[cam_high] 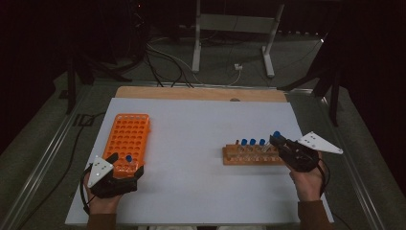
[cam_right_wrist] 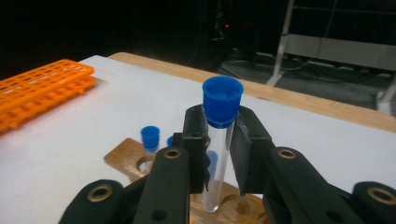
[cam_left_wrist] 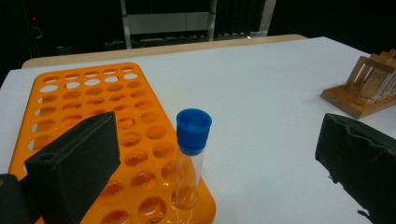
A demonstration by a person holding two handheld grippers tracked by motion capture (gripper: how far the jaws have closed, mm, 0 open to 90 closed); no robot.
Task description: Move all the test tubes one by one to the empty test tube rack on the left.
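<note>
Clear glass test tube with a blue cap (cam_right_wrist: 219, 140) sits clamped in the right gripper (cam_right_wrist: 218, 149) above the wooden rack (cam_high: 249, 155), where three remain; one stands in the orange plastic rack (cam_left_wrist: 93, 140). Left gripper (cam_left_wrist: 219, 158) gapes empty.

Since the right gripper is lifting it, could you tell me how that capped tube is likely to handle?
The tube looks clear, thin-walled and empty, so probably light, and fragile if squeezed hard. Its smooth round wall may slip or swivel in the right gripper, which holds it just under the blue cap. Laid on the table, it would likely roll.
</note>
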